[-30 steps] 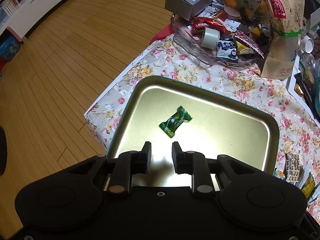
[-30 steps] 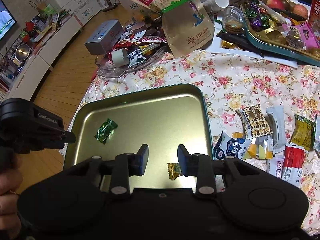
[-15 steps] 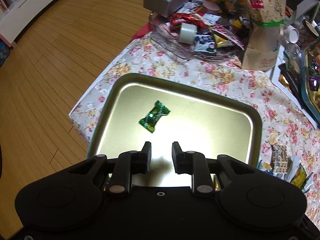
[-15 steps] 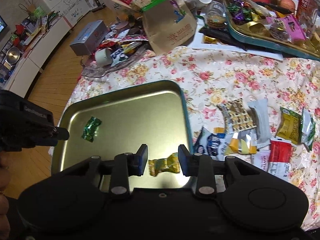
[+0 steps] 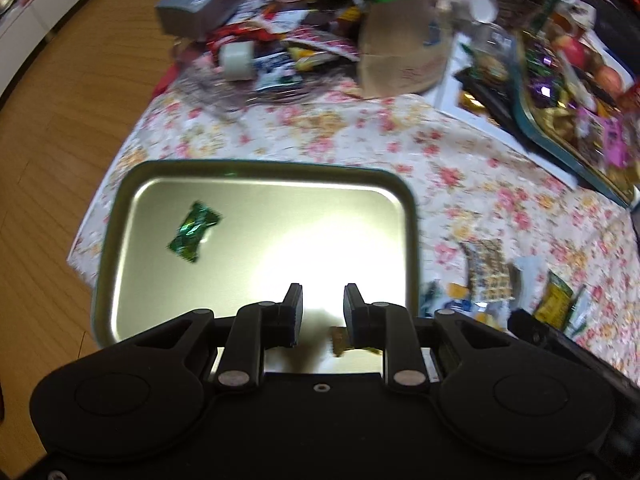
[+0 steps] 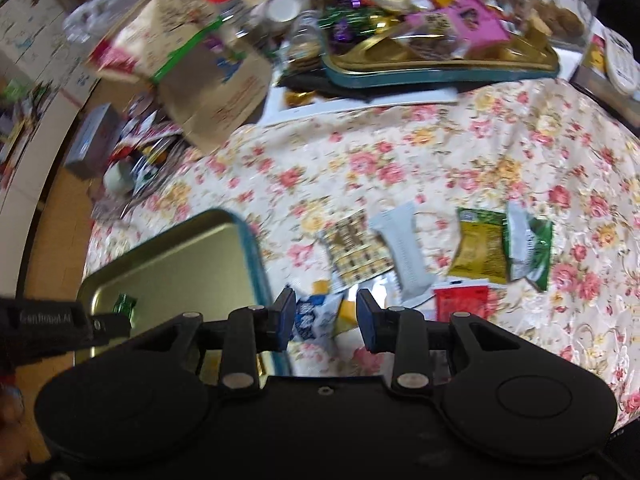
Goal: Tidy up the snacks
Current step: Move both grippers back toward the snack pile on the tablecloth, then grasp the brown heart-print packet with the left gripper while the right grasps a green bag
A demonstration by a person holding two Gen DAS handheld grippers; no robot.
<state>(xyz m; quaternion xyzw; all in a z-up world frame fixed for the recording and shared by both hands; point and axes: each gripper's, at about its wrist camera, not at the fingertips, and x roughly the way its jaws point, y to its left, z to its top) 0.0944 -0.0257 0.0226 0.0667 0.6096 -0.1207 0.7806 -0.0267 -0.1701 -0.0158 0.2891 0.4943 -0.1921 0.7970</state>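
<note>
A gold tray with a green rim lies on the flowered cloth. On it are a green wrapped candy and a gold wrapped candy, half hidden behind my left gripper's right finger. My left gripper hovers open over the tray's near edge, with nothing between its fingers. My right gripper stands open to the right of the tray, above a blue-white packet in a loose pile. Beyond it lie a checkered packet, a white one and a red one.
A brown paper bag, a grey box and a glass dish of snacks crowd the far side. A second tray full of sweets sits at the back right. Wooden floor drops off at the left.
Both grippers swung to the right. The right gripper left the gold candy lying on the tray and now hangs over the loose packets. The green candy has not moved.
</note>
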